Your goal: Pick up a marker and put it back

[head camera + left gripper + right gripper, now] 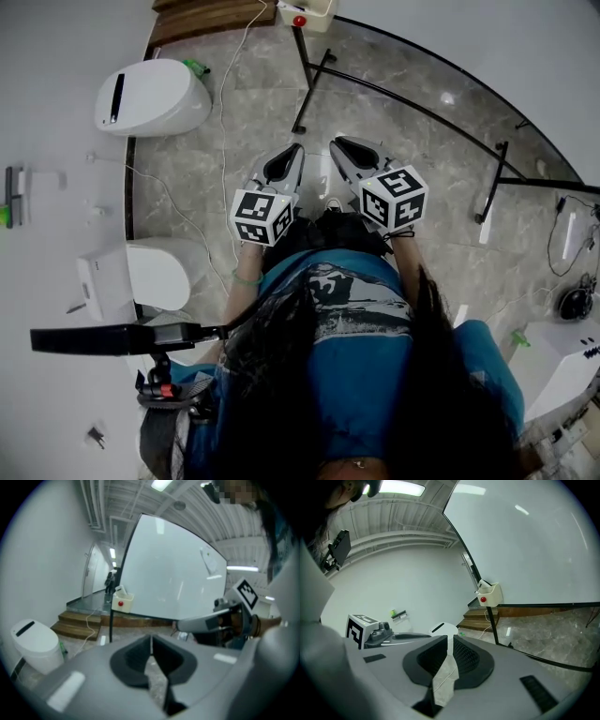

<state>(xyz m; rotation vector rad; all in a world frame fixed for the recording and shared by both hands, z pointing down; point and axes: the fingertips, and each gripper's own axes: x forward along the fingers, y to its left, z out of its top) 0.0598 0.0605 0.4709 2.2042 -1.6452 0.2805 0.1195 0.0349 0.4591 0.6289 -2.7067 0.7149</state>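
No marker shows in any view. I stand before a whiteboard (173, 573) on a black stand (314, 66), both grippers held side by side at waist height and pointing at it. The left gripper (296, 148) is shut with nothing between its pads, as the left gripper view (151, 639) shows. The right gripper (337, 142) stands just to its right; in the right gripper view (450, 639) a narrow slit of floor shows between its pads, and nothing is in it. A small white box with a red button (488, 595) hangs at the board's left corner.
Two white rounded units (150, 94) (141, 277) stand by the left wall. A white cable (178, 211) runs over the marble floor. Wooden steps (77, 623) lie beyond the board. Another black stand foot (492, 187) is at the right.
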